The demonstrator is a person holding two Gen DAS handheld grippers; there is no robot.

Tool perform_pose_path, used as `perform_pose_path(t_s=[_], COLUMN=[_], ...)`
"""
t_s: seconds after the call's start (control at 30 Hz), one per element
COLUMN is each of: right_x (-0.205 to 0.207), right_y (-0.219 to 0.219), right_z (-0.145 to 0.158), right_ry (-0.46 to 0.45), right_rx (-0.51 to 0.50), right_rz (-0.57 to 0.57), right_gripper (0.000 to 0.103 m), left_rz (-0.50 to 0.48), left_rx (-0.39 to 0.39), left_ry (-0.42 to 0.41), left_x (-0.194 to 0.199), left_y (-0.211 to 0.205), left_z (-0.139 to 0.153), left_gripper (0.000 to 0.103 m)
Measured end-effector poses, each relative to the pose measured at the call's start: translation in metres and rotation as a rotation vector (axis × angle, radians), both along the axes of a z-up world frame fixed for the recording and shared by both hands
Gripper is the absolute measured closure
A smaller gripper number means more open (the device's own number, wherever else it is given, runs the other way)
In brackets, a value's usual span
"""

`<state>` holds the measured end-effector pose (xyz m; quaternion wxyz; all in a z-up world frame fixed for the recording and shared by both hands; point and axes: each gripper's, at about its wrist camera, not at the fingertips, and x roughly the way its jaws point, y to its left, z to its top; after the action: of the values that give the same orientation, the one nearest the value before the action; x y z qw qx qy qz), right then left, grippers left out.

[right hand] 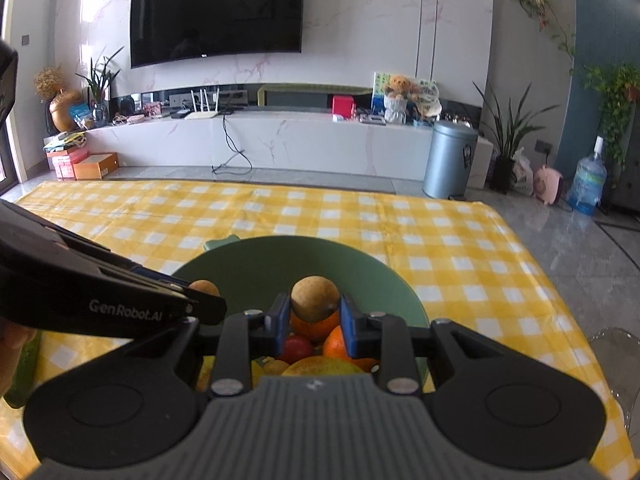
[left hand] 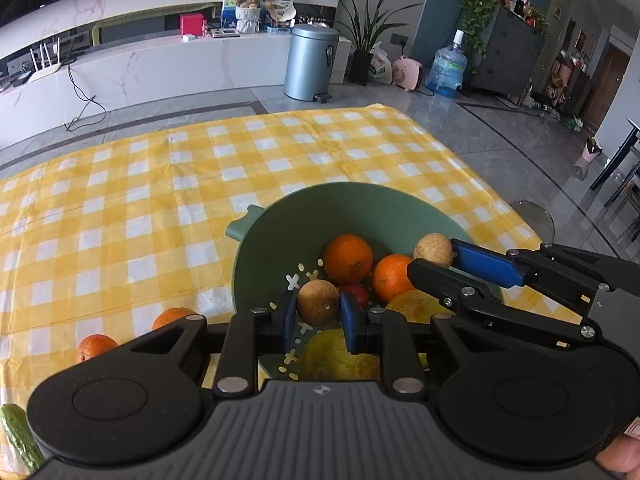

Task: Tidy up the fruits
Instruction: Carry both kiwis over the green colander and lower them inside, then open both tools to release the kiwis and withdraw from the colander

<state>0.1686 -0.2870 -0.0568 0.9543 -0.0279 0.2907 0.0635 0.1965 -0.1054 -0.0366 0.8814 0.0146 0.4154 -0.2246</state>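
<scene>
A small brown round fruit point(left hand: 318, 303) is clamped between the blue pads of the left gripper point(left hand: 318, 312), and a second brown fruit point(right hand: 315, 299) of the same kind is clamped in the right gripper point(right hand: 315, 316); both sets of jaws are closed on their loads. Each fruit is held directly over the green bowl point(left hand: 360, 208), which stands on the yellow checked tablecloth point(left hand: 160, 184) and already contains oranges, a red fruit and larger yellow fruits. The relation that decides the coming move is judged to be vertical: the bowl's contents lie straight below each held fruit, so a short drop appears to be all that is needed, with no sideways travel. In the left wrist view the right gripper enters from four o'clock, its fruit at about two o'clock from the left one; in the right wrist view the left gripper comes in from nine o'clock. Neither hand is clearly nearer the pile. The fruits being nearly round, no long axis needs aligning. Two oranges point(left hand: 96, 347) remain on the cloth at eight o'clock from the left gripper, and a green cucumber-like vegetable point(left hand: 20, 436) lies at the lower left edge. On the left gripper's finger the lettering "GenRobot.AI" point(right hand: 126, 307) is legible; other writing in the room is too small to read.
</scene>
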Motion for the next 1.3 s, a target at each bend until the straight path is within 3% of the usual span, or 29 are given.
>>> perform_pose_path(t_s=[0.5, 0.9, 1.13, 1.3], right_x=[0.023, 0.032, 0.03, 0.025], right_y=[-0.001, -0.007, -0.01, -0.015], right_z=[-0.012, -0.019, -0.018, -0.015], right_ry=[0.059, 0.104, 0.094, 0.074], right_rx=[0.014, 0.047, 0.06, 0.082], right_rz=[-0.016, -0.036, -0.045, -0.071], right_gripper=[0.08, 0.079, 0.078, 0.064], left_rz=[0.011, -0.006, 0.006, 0.019], left_rx=[-0.008, 0.015, -0.003, -0.031], left_ry=[0.057, 0.044, 0.043, 0.038], left_x=[0.019, 0.018, 0.016, 0.012], left_y=[0.001, -0.005, -0.004, 0.002], left_z=[-0.018, -0.019, -0.016, -0.008], left_gripper=[0.077, 0.077, 0.067, 0.064])
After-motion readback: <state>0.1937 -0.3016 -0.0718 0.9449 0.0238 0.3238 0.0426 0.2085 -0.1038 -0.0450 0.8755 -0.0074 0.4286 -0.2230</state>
